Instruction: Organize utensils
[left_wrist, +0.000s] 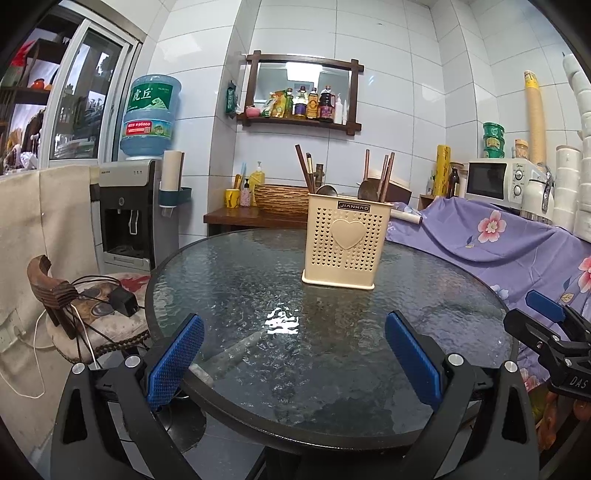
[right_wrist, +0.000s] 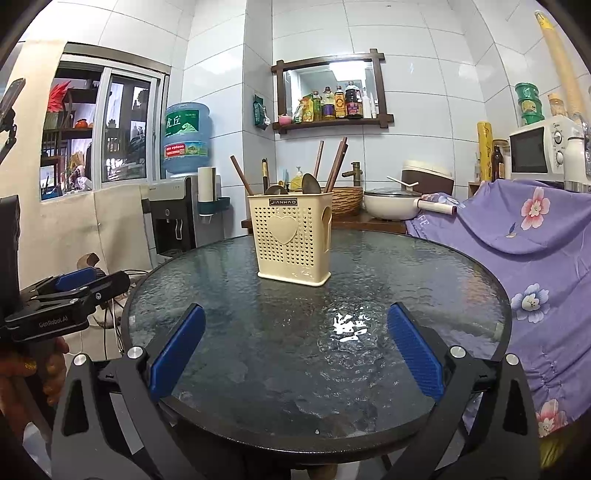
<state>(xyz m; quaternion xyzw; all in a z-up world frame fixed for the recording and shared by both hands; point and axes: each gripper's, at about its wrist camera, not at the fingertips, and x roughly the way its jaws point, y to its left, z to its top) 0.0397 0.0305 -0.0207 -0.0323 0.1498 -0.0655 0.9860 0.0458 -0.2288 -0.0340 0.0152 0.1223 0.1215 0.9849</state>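
A cream perforated utensil holder with a heart on its front stands upright on the round glass table; it also shows in the right wrist view. Brown chopsticks and two dark spoons stick up out of it, seen too in the right wrist view. My left gripper is open and empty over the table's near edge. My right gripper is open and empty, well short of the holder. Each gripper appears at the edge of the other's view.
A sofa under a purple floral sheet borders the table on the right. A chair with a power adapter and cables stands at the left. A water dispenser, a side table with a basket and a microwave lie behind.
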